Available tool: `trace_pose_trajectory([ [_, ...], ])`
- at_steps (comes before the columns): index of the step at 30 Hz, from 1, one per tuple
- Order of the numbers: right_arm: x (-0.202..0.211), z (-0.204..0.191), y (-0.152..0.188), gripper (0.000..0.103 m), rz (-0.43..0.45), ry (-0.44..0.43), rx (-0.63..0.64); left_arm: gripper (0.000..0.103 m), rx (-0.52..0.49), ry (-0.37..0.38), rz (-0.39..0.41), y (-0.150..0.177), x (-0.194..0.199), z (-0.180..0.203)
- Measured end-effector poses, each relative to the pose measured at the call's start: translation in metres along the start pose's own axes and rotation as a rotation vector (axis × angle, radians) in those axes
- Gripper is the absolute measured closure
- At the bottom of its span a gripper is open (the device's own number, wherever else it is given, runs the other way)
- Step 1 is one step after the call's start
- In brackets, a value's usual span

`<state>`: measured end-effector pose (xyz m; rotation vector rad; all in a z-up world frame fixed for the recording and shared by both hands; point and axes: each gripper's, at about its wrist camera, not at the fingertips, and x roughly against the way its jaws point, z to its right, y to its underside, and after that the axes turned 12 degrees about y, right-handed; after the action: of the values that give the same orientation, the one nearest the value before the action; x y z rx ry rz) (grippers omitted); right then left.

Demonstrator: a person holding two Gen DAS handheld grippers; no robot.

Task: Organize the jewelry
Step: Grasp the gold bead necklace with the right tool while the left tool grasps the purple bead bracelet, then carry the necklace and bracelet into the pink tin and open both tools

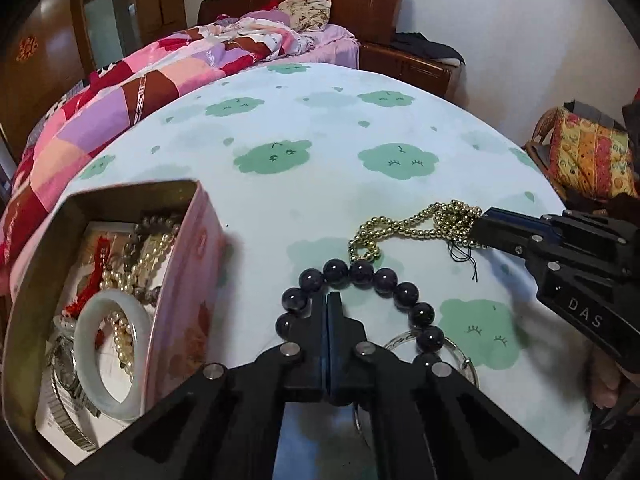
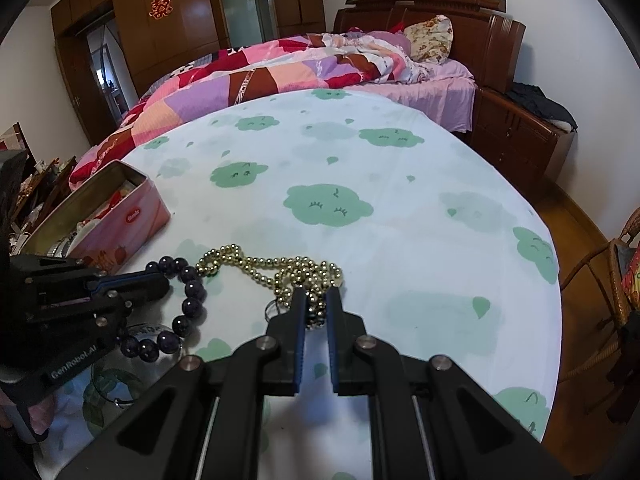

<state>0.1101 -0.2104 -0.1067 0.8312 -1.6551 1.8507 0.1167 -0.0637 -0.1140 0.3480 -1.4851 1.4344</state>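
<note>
The gold bead necklace [image 2: 276,270] is lying limp mid-table — you're pinching its bunched right end in the right gripper [image 2: 316,308]; it's slippery, so grip the clump. Your left gripper [image 1: 327,300] is closing on the purple bracelet [image 1: 362,272], near the tin [image 1: 188,280].

Left tongs [image 1: 329,300] pinched together inside the dark bead bracelet [image 1: 362,272], beside the open pink tin [image 1: 188,280].

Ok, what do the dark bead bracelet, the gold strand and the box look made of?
Dark bead bracelet: glossy purple-black spheres with sharp highlights, likely polished stone or glass. Gold bead strand: small mirror-shiny balls, metal or metallic-coated. Pink box: thin rolled rim and dull metal interior, probably printed tin.
</note>
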Motion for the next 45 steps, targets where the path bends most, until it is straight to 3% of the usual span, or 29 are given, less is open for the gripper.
trace_pose_trajectory([
  [9, -0.001, -0.001, 0.000, 0.091, -0.002, -0.002, -0.007, 0.103, 0.021, 0.037, 0.066, -0.007, 0.019, 0.010],
  [13, -0.001, -0.002, 0.000, 0.091, -0.001, -0.001, -0.009, 0.101, 0.020, 0.061, 0.043, -0.009, 0.016, 0.019],
  [21, -0.001, 0.002, 0.000, 0.091, -0.003, 0.006, -0.019, 0.098, -0.014, 0.026, 0.011, -0.010, 0.007, 0.040],
  [22, -0.001, 0.002, 0.000, 0.091, -0.003, 0.006, -0.019, 0.092, -0.015, 0.028, 0.013, -0.010, 0.008, 0.041],
  [24, 0.000, 0.001, 0.001, 0.091, -0.001, 0.009, -0.023, 0.068, -0.017, 0.020, 0.020, -0.010, 0.009, 0.044],
  [25, 0.000, 0.002, 0.001, 0.091, 0.000, 0.012, -0.026, 0.047, -0.017, 0.013, 0.027, -0.010, 0.010, 0.044],
  [26, 0.000, 0.003, 0.000, 0.091, 0.002, 0.014, -0.032, 0.038, -0.018, 0.005, 0.044, -0.010, 0.012, 0.045],
  [30, 0.000, 0.005, 0.000, 0.091, -0.004, 0.025, -0.032, 0.038, -0.033, 0.005, 0.047, -0.011, 0.012, 0.048],
  [37, -0.002, 0.014, 0.000, 0.091, -0.024, 0.067, -0.022, 0.038, -0.046, -0.001, -0.017, -0.005, -0.008, 0.053],
  [40, 0.000, 0.012, 0.000, 0.091, -0.014, 0.063, -0.012, 0.063, -0.041, 0.007, -0.035, -0.004, -0.015, 0.050],
  [41, 0.001, 0.010, 0.000, 0.091, -0.009, 0.059, -0.005, 0.083, -0.044, 0.006, -0.033, -0.005, -0.014, 0.049],
  [42, 0.002, 0.008, 0.001, 0.091, -0.004, 0.054, 0.000, 0.088, -0.047, 0.013, -0.036, -0.006, -0.013, 0.048],
  [45, 0.003, 0.008, 0.001, 0.091, 0.004, 0.034, -0.006, 0.089, -0.035, 0.028, -0.016, -0.005, -0.006, 0.044],
])
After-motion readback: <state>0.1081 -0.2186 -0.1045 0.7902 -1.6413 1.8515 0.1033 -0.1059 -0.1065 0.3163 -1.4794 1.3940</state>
